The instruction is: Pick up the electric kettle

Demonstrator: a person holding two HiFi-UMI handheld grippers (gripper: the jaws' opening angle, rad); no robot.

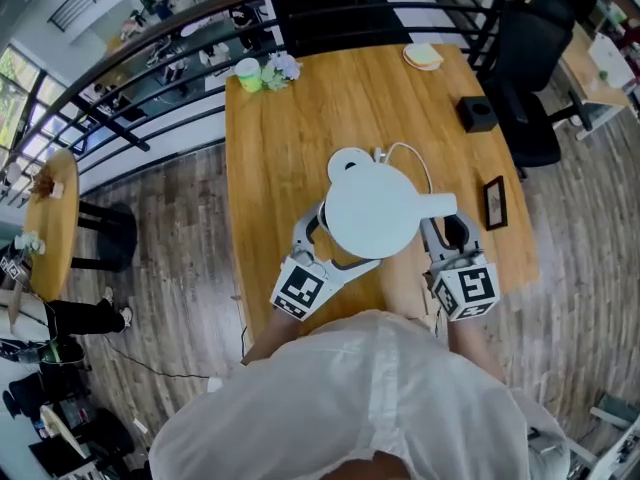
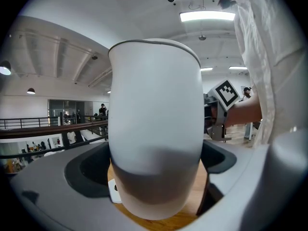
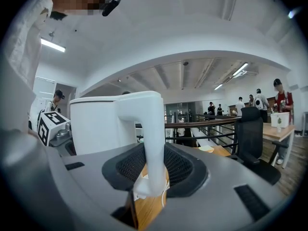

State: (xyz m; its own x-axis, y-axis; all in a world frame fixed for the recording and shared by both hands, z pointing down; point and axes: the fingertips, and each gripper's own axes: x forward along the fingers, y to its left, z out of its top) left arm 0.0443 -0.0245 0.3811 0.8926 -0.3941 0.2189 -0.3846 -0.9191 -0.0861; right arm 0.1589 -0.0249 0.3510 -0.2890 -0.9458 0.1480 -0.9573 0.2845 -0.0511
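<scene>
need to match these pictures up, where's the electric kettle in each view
Head view: the electric kettle is in the middle, seen from above, over the near end of the wooden table.
Left gripper view: the kettle's white body fills the centre.
Right gripper view: the kettle is left of centre, its handle in the middle.
Shared landmark: the wooden table, below the kettle in every view.

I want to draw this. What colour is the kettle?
White all over. The kettle shows best in the left gripper view.
</scene>
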